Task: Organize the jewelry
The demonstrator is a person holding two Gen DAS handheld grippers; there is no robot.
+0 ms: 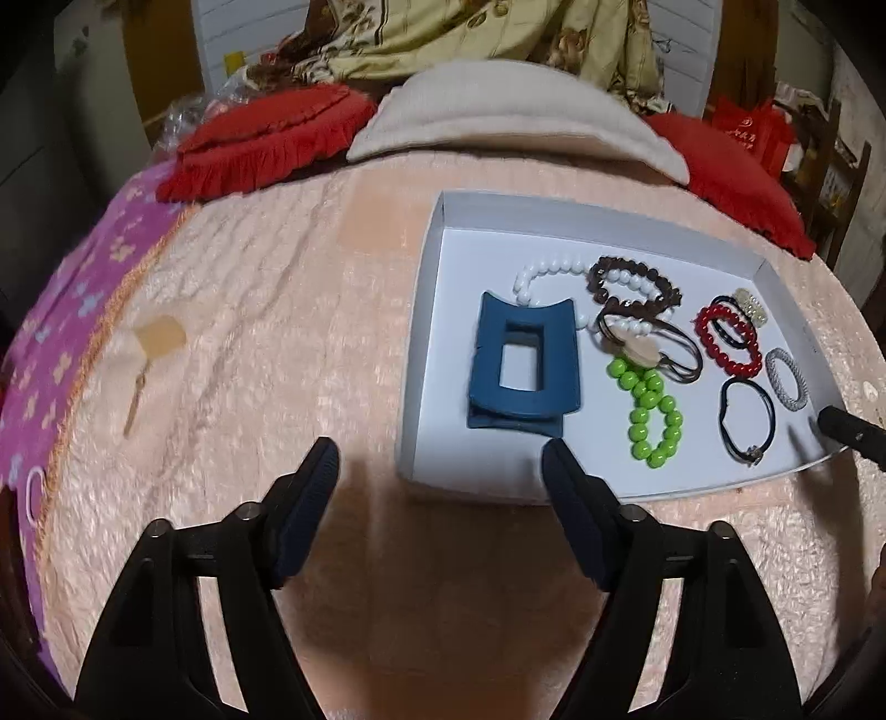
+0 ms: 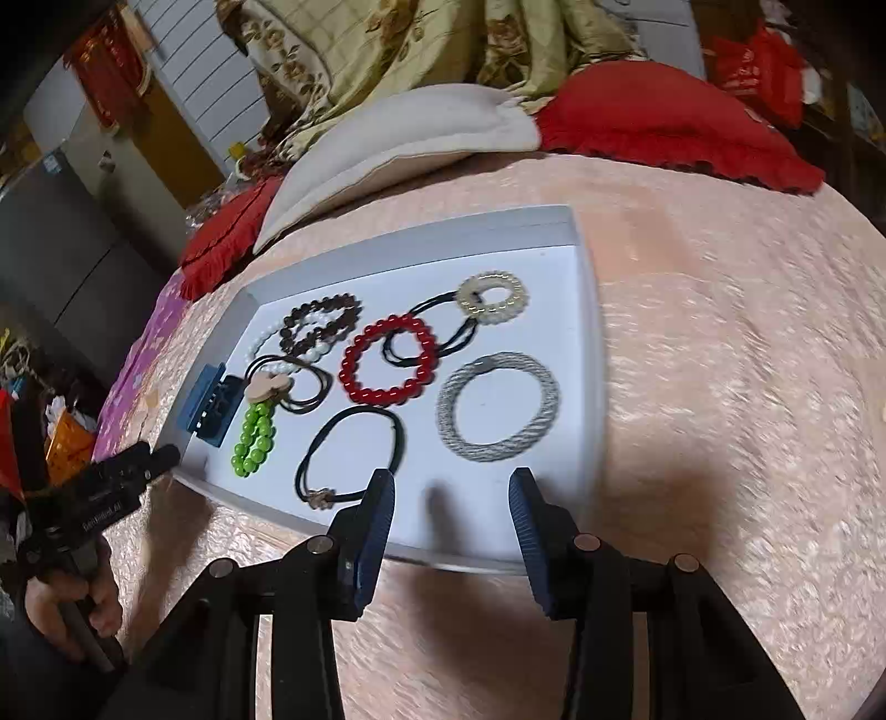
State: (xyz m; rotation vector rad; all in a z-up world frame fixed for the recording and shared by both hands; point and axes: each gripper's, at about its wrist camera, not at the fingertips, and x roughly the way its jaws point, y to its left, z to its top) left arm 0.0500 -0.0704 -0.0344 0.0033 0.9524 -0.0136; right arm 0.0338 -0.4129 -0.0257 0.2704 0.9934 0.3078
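A shallow white cardboard tray [image 1: 598, 219] sits on a bed covered by a peach plush blanket [image 1: 277, 310], holding an assortment of jewelry and hair accessories. At the tray's left side lies a dark blue rectangular plastic hair claw clip [image 1: 523, 363], with a white bead bracelet [image 1: 548, 274] behind it and a brown bead bracelet [image 1: 631, 279] overlapping the white one. A bright green bead bracelet [image 1: 650, 412], twisted into a figure eight, lies just beside the clip, touching a brown hair tie with a beige heart-shaped charm [image 1: 637, 346]. Toward the right lie a red bead bracelet [image 2: 390, 359], a black hair tie with a cream pearl ring [image 2: 492, 297] passing through the red loop, a grey woven hair band [image 2: 498, 407] and a thin black hair tie with a small charm [image 2: 351, 457].

The left claw [image 1: 440, 476] hovers over the blanket at the tray's near edge, its blue-padded fingers spread wide and holding nothing. The right claw [image 2: 451, 501] hangs over the tray's near right corner, likewise spread and empty, its left finger close to the thin black hair tie.

Two red fringed cushions [image 1: 266, 147] and a cream pillow [image 1: 498, 116] rest at the head of the bed, beneath a floral quilt [image 1: 443, 39]. A purple flowered blanket [image 1: 50, 310] borders the left side.
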